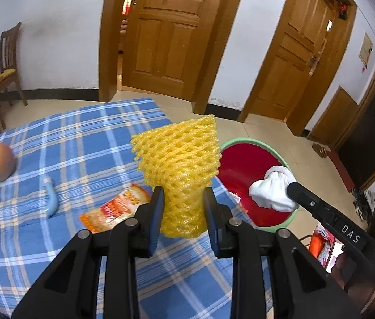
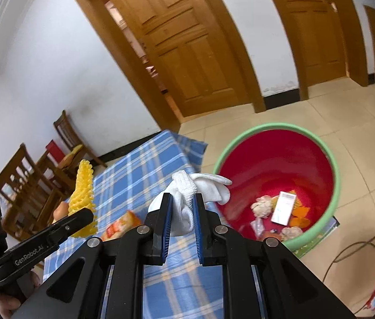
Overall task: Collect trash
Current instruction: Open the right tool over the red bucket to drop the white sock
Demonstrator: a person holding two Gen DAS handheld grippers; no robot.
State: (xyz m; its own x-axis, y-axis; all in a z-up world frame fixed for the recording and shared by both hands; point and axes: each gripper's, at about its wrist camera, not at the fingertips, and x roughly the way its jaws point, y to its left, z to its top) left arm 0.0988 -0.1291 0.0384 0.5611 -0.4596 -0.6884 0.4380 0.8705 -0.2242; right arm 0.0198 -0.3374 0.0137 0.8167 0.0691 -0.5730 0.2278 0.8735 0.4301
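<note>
OK, both hands loaded. My left gripper [image 1: 182, 196] is clamped part-closed on the yellow foam fruit net [image 1: 179, 164], pinching its lower end; the net stands up above the table [image 1: 62, 133], near the right edge. My right gripper [image 2: 183, 207] is squeezed nearly closed on a white sock [image 2: 187, 199], held just short of the rim of the red bin w/ green rim [image 2: 280, 127], which sits on the floor by the table's far right corner.

Risks as I see them: the sock isn't fully over the bin mouth yet, so letting go now could drop it on the rim or the floor. The net is springy and light; my grip is only on the narrow end, so it could squirm out, or bounce off the bin wall if tossed. The two grippers are near each other, so swinging left over the bin could clip the right one. The orange snack wrapper [image 1: 115, 207] is lying on the table, not yet collected.

Writing: "DAS" on the right gripper's side in the left cam, "GenRobot.AI" on the left gripper in the right cam. Wrapper print too blurred to read.
</note>
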